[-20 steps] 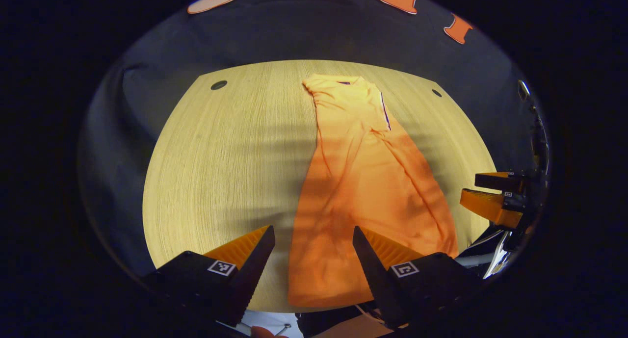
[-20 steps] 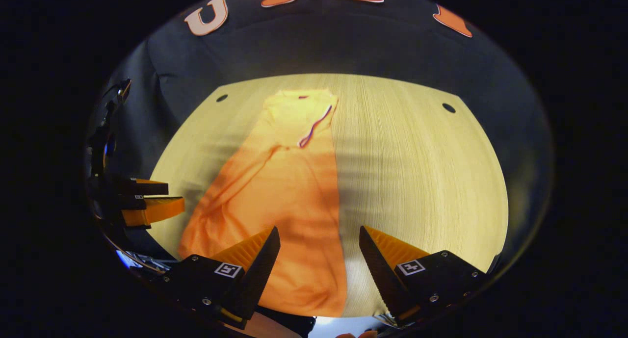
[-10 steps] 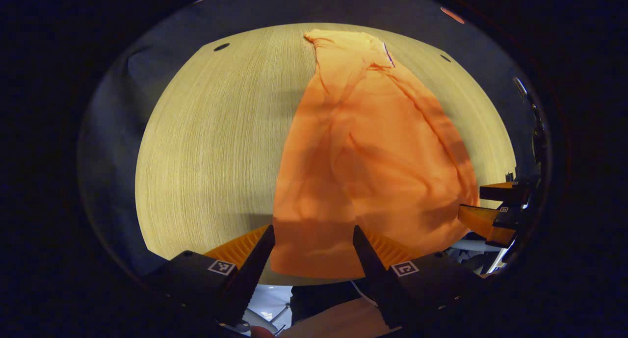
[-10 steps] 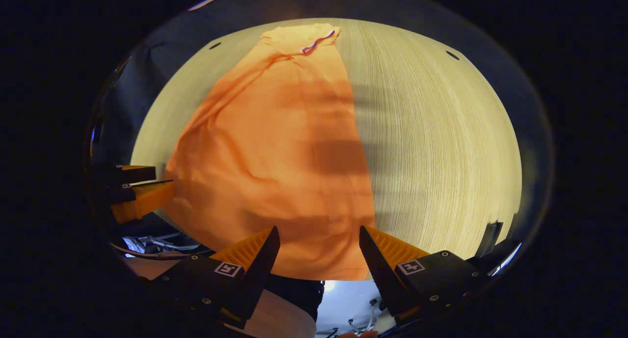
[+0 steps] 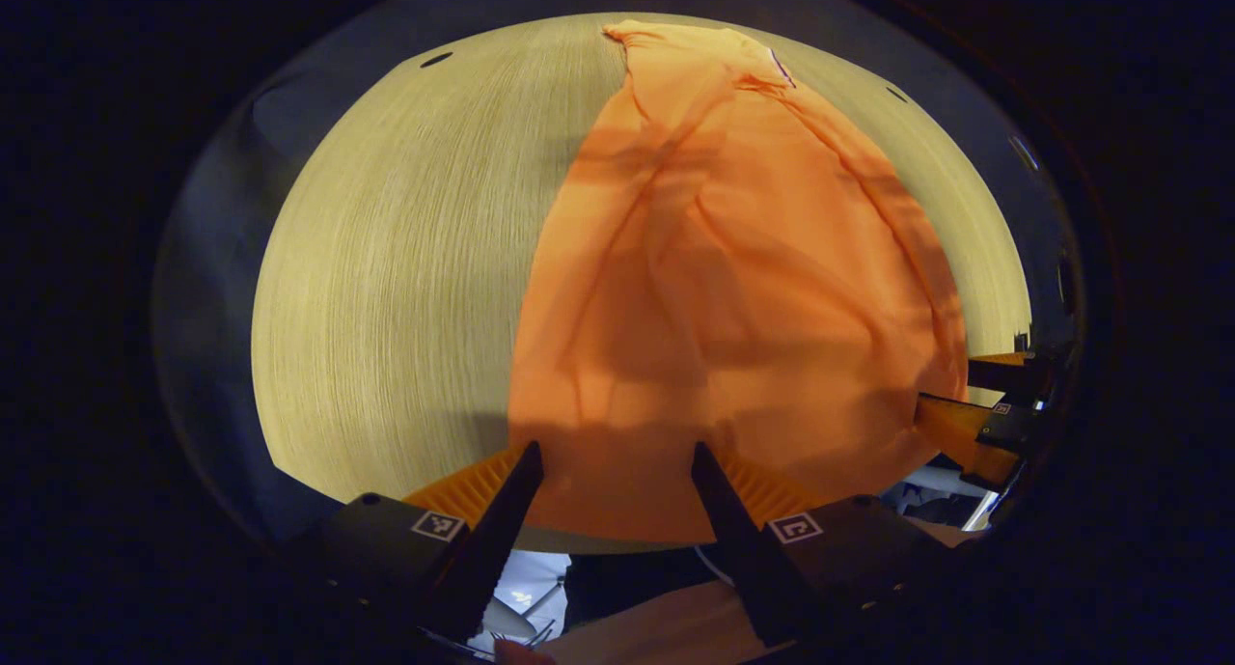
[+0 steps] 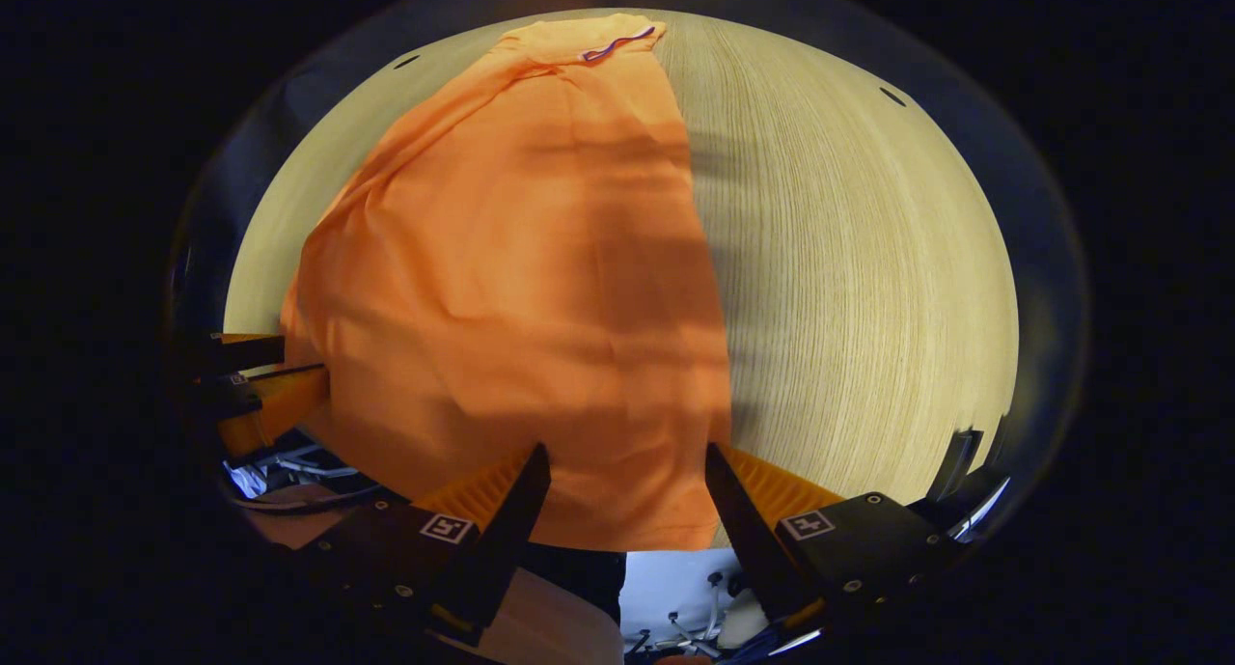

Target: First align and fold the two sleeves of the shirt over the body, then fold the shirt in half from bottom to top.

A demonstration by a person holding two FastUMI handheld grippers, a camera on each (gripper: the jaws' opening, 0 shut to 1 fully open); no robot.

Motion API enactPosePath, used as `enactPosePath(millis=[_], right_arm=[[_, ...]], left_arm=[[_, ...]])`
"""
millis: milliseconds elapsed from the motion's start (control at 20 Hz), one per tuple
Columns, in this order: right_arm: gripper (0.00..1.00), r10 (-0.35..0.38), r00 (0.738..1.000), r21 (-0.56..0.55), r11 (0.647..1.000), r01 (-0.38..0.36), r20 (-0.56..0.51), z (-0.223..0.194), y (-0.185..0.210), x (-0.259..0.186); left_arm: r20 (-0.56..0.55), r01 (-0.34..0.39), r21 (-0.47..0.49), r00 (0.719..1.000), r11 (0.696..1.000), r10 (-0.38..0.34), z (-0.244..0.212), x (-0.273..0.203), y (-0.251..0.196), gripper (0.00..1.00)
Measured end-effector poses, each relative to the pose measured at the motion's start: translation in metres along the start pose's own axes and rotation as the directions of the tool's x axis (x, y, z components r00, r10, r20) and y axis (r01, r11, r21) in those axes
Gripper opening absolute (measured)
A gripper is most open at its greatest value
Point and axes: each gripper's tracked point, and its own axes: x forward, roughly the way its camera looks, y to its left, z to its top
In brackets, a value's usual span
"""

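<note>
Lying flat on the table [image 5: 386, 260], the orange shirt [image 5: 714, 289] is straddled at its hem by the wide-open, empty left gripper [image 5: 615, 457] and right gripper [image 6: 625, 457].

Both cameras sit low at the table's [image 5: 386, 260] near edge, close in, facing the far wall; both views share the shirt [image 5: 724, 289].

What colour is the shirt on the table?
Orange shirt, clearest in the right gripper view.
</note>
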Motion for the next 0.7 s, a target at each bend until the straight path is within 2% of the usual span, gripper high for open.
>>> enactPosePath(millis=[200, 300, 350, 400, 450, 550, 650, 700], right_arm=[[1.0, 0.0, 1.0, 0.005, 1.0, 0.0, 0.001, -0.001, 0.001, -0.002], [0.95, -0.002, 1.0, 0.021, 1.0, 0.002, 0.002, -0.002, 0.002, -0.002], [0.75, -0.002, 1.0, 0.021, 1.0, 0.002, 0.001, -0.003, 0.003, -0.001], [0.69, -0.002, 1.0, 0.014, 1.0, 0.002, 0.003, -0.003, 0.005, -0.002], [0.49, 0.002, 1.0, 0.005, 1.0, -0.002, 0.007, -0.004, 0.007, -0.001], [0.26, 0.028, 0.999, 0.005, 1.0, -0.029, 0.021, -0.004, 0.012, -0.001], [0.06, 0.088, 0.996, 0.009, 0.996, -0.088, 0.024, -0.005, 0.022, -0.002], [0.06, 0.099, 0.994, 0.022, 0.995, -0.1, 0.046, -0.004, 0.022, -0.004]], left_arm=[[0.003, -0.001, 0.0, 1.0, 1.0, 0.001, 0.001, -0.001, -0.001, 0.98], [0.017, -0.002, 0.002, 1.0, 1.0, 0.002, 0.001, -0.001, -0.002, 0.98], [0.024, 0.001, -0.001, 1.0, 1.0, -0.001, 0.002, -0.002, -0.003, 0.98], [0.038, 0.003, -0.009, 0.999, 1.0, -0.003, 0.004, 0.0, -0.003, 0.94], [0.058, 0.004, -0.018, 0.998, 1.0, -0.003, 0.006, -0.002, -0.004, 0.88], [0.092, 0.019, -0.031, 0.996, 0.999, -0.016, 0.009, -0.001, -0.004, 0.56], [0.127, 0.069, -0.068, 0.99, 0.995, -0.06, 0.013, 0.0, -0.005, 0.24], [0.129, 0.089, -0.067, 0.988, 0.994, -0.08, 0.012, -0.001, -0.006, 0.03]])
